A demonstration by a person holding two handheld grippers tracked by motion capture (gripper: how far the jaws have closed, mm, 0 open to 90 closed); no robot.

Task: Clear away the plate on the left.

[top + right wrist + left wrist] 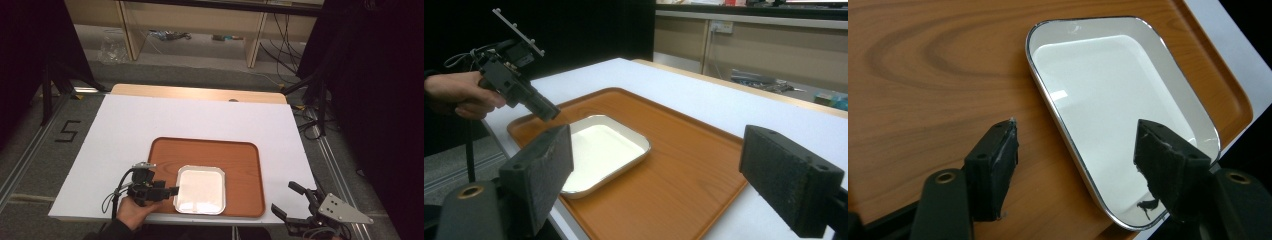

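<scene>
**Letting go of the white dish**

Releasing: my left claw [1075,165] stands wide, straddling the white enamel dish's [1118,115] near rim, gripping nothing. Dish rests on the wooden tray [245,170]. Right claw [295,202] waits open, empty. Next I judge: back away cleanly.

The dish [201,189] lies on the tray [240,160], seemingly toward its near-left corner.

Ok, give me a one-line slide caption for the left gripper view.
Open left gripper straddling the rim of a white dish lying on a wooden tray.
</scene>
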